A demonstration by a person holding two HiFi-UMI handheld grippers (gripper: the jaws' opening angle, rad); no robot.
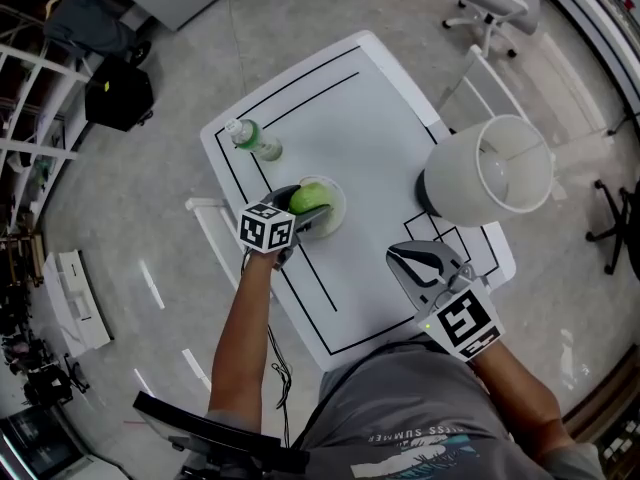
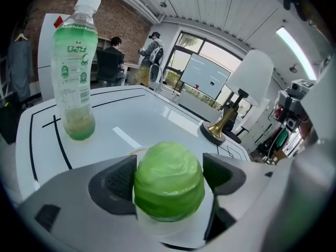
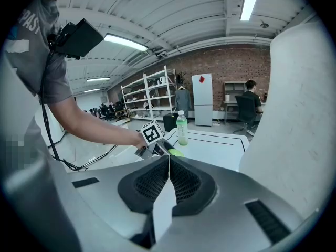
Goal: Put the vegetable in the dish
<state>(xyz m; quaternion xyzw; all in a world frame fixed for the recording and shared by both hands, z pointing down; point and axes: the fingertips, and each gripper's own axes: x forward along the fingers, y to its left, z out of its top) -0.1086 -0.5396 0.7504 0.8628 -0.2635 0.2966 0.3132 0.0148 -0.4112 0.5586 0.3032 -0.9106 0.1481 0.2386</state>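
Brick walls and metal shelving surround a white bench [image 1: 350, 118] marked with black lines. On it stand a green drink bottle [image 1: 255, 141] and a white-shaded lamp [image 1: 490, 173] with a brass base. The small green cabbage [image 1: 310, 197] sits in the white dish [image 1: 338, 218] near the bench's left edge. The left tool [image 2: 170, 176] straddles it with jaws spread wide; a gap shows at the right pad, so it is not gripped. The right tool [image 3: 168, 172] hangs over the near edge, jaws pressed together on nothing.
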